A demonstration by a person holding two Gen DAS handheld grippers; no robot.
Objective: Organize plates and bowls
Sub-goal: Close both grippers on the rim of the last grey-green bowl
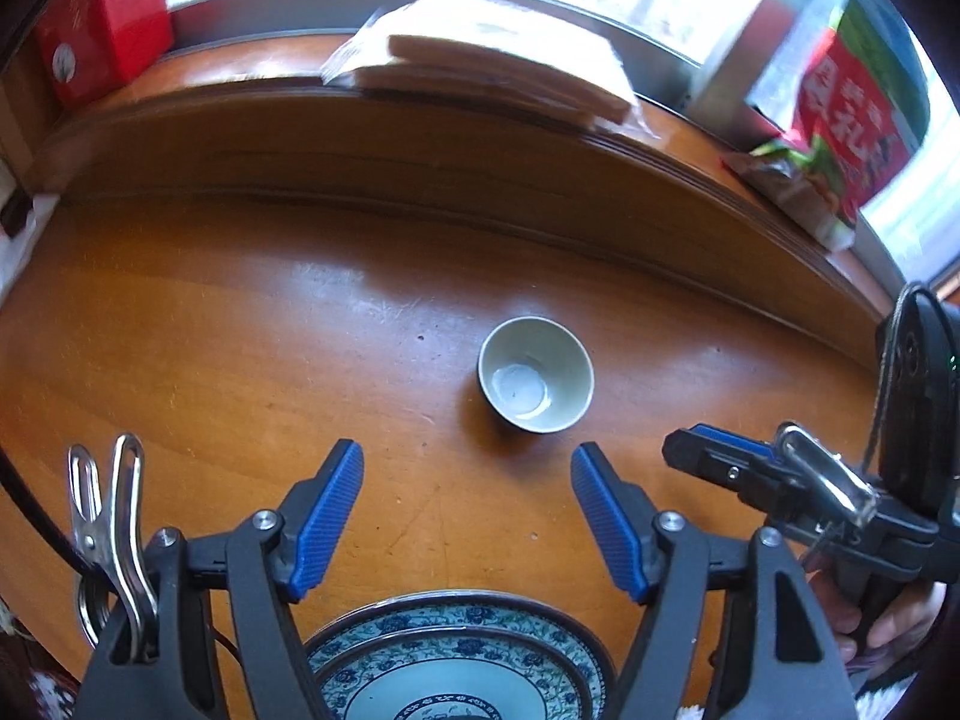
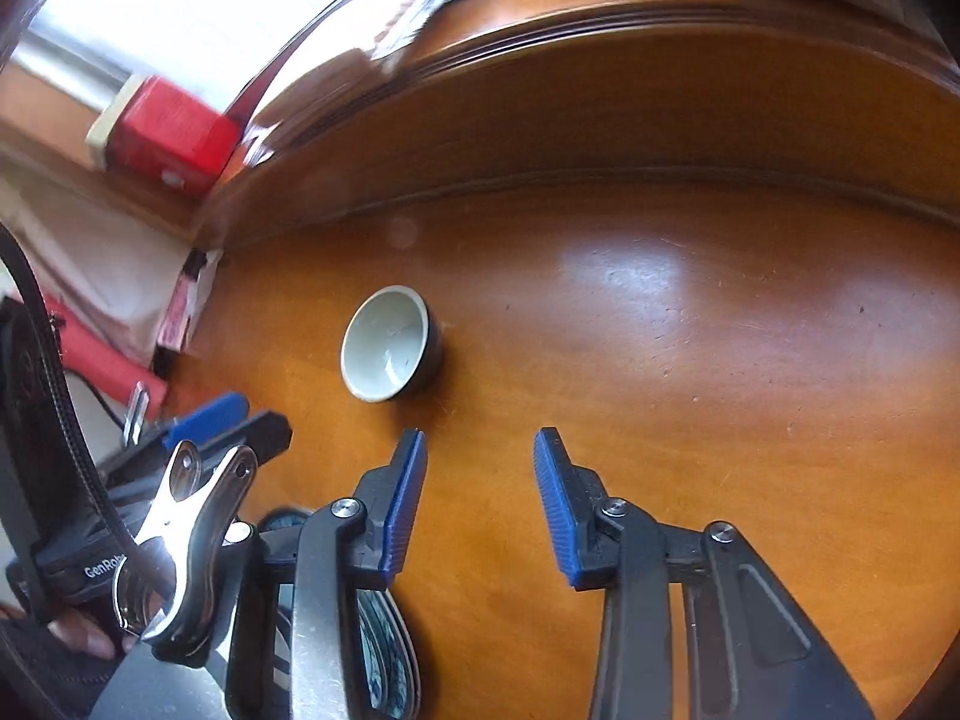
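On the wooden tabletop [image 1: 210,330] your left gripper [image 1: 467,468] and right gripper [image 2: 480,450] hover with fingers parted, empty, short of the small bowl [image 1: 536,383]; next, straddle its rim beside the patterned plate [image 1: 456,660].

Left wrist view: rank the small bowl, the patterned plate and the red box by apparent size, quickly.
1. patterned plate, widest though cut off by the frame and nearest the camera.
2. red box, partly cropped, far off.
3. small bowl.
Plate against box is unsure, since nearness inflates the plate.
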